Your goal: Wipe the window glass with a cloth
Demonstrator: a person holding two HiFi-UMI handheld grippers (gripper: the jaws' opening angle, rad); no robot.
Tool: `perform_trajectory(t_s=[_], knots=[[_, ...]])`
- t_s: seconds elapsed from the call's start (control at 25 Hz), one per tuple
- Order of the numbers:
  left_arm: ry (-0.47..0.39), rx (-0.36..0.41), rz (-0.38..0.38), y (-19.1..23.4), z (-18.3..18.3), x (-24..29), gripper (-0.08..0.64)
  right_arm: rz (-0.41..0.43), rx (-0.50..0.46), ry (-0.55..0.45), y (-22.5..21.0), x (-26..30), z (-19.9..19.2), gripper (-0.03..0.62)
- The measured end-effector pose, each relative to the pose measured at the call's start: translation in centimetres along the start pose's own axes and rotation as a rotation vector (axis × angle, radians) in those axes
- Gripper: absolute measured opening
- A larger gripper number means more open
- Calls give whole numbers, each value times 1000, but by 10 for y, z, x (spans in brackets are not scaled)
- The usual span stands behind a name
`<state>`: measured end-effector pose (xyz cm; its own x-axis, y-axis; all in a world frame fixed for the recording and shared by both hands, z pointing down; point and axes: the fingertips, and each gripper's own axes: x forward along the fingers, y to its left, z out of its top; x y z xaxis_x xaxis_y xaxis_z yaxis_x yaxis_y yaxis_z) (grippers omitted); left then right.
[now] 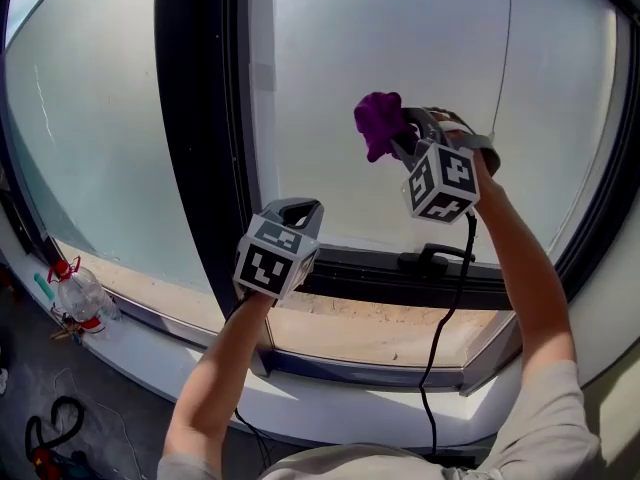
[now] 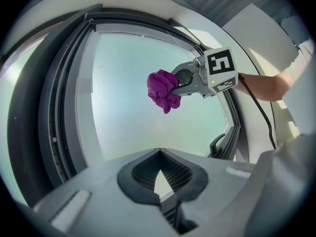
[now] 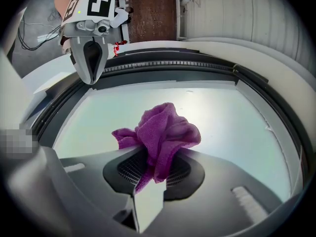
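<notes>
Purple cloth (image 3: 165, 130) juts toward glass (image 1: 340, 88) from clamped right tool (image 3: 157, 174); left tool (image 2: 160, 174) closed.

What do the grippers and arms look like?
The left gripper and right gripper are alike: light grey bodies, dark ribbed fingers, and each has a white cube with black square markers. A black cable trails from the right one. The arms are bare below a pale short-sleeved shirt.
</notes>
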<state>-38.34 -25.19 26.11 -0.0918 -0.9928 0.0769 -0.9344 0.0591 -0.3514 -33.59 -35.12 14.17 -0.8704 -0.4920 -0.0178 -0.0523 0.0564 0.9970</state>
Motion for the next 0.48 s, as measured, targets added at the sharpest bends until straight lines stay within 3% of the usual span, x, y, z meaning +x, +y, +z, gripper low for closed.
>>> perform_trajectory(t_s=[0.48], knots=[[-46, 57, 7, 9, 33, -11, 8, -115, 17, 1, -110, -2, 9, 109]])
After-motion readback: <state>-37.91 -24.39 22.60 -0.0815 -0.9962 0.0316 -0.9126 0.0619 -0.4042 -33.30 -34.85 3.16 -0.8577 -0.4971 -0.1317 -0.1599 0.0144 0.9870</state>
